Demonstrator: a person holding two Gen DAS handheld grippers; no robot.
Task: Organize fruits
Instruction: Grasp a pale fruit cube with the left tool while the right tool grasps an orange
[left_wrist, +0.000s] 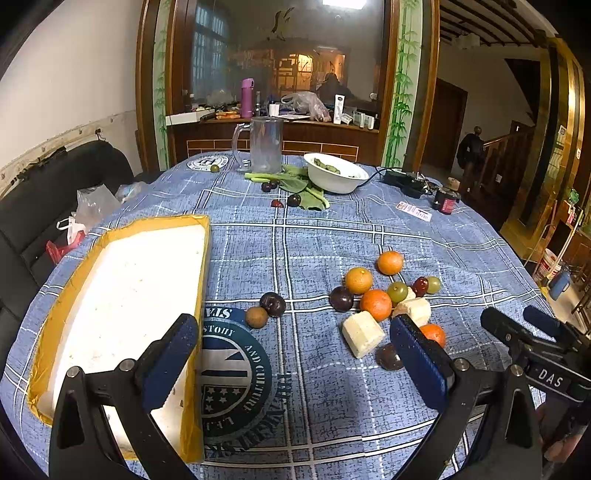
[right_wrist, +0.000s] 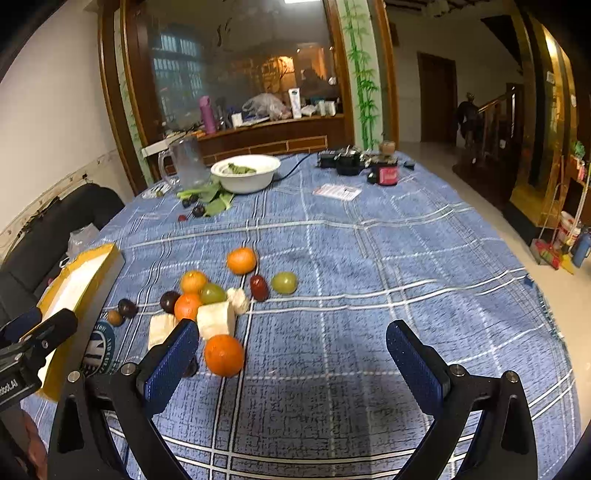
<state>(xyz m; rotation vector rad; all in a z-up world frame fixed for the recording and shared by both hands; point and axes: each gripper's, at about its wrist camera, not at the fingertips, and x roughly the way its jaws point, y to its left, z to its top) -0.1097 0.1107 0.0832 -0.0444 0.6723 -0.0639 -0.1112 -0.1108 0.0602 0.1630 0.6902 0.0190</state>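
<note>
Both the left gripper (left_wrist: 295, 354) and right gripper (right_wrist: 291, 354) hang wide open, empty. The yellow-edged foam tray (left_wrist: 110, 295) holds nothing; oranges (right_wrist: 224, 355), plums (left_wrist: 272, 304) and grapes (right_wrist: 284, 283) lie loose on the tablecloth (right_wrist: 369, 277), so sorting seems unstarted.

Scattered fruits (left_wrist: 384, 295) beside foam box (left_wrist: 125, 295)

Dim indoor light, strong fisheye edge warping
</note>
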